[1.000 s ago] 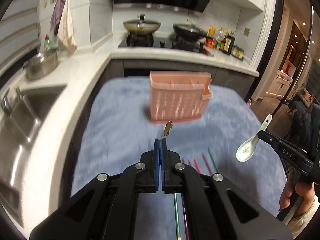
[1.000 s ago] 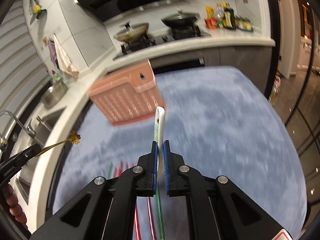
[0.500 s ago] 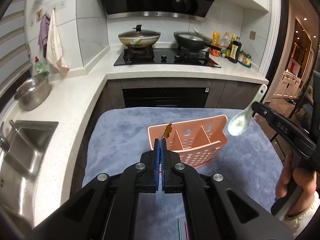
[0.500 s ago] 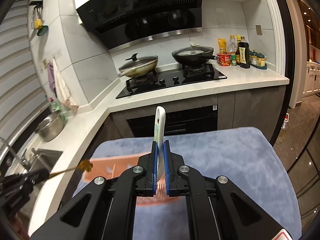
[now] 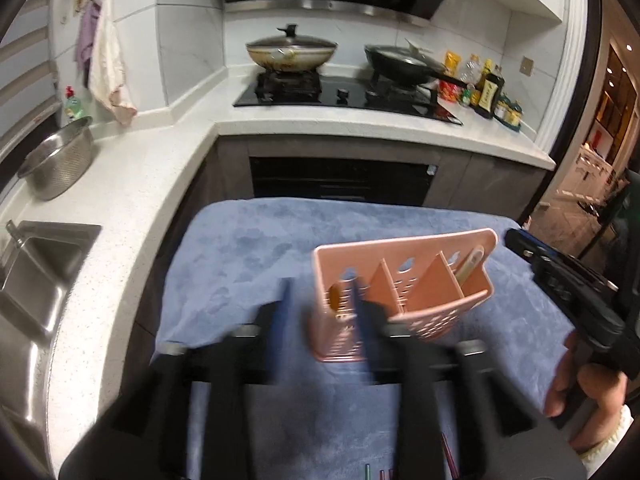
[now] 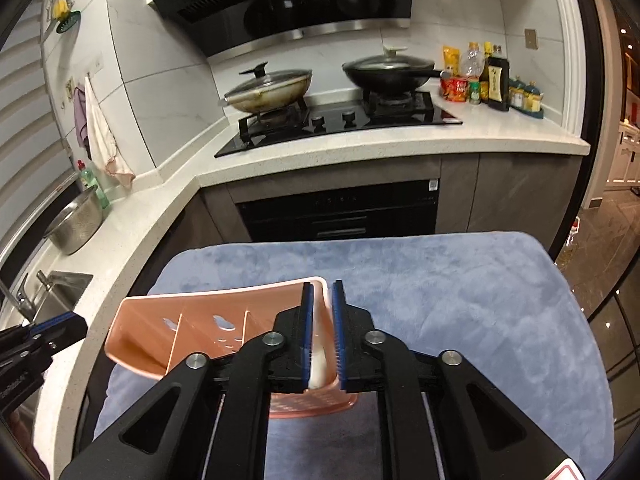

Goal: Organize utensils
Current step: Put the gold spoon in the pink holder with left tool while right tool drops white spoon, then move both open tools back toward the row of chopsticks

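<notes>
Utensil caddy [image 5: 404, 300] in pink plastic sits on my blue cloth [image 5: 248, 248], upright, with three compartments. From the left wrist view I see into all three: something brownish [image 5: 334, 294] rests low in the left one, the middle looks bare, and the white spoon [image 5: 470, 266] leans handle-up in the right one. My left gripper [image 5: 322, 308] is blurred in this view; its jaws have just been opening and now stand clearly apart, the left finger outside the caddy's left wall, the right finger over the left compartment, nothing pinched between them. My right gripper [image 5: 516, 240] shows at the frame's right edge with my hand [image 5: 588, 396] around its grip, but from there I cannot tell its gap.

The right wrist view settles that: the right gripper [image 6: 320, 332] has just been opening and stands a narrow slot apart, with the spoon [image 6: 318, 360] standing in the slot above the caddy's [image 6: 192, 320] right end compartment. I cannot tell whether the pads touch it. The left gripper's tip [image 6: 60, 328] pokes in at far left. Coloured chopstick tips [image 5: 384, 474] appear only at the bottom of the left view.
</notes>
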`<action>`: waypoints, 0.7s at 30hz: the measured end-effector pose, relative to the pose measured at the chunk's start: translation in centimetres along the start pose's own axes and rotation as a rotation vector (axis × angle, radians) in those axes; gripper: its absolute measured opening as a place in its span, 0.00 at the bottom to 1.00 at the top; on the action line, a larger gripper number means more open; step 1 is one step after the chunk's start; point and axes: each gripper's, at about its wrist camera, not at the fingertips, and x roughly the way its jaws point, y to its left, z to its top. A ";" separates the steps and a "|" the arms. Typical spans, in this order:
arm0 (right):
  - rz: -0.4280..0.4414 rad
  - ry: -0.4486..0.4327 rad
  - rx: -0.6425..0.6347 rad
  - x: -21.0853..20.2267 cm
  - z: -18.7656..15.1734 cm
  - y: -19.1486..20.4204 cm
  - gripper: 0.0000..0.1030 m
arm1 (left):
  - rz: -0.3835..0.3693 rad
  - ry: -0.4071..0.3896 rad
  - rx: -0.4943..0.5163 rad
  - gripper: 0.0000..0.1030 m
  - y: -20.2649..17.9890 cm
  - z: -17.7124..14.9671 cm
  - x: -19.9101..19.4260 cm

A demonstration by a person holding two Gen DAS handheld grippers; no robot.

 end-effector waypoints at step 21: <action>-0.050 0.286 -0.034 -12.5 -21.3 -2.9 0.31 | 0.023 0.210 -0.015 0.58 1.1 -20.1 -5.9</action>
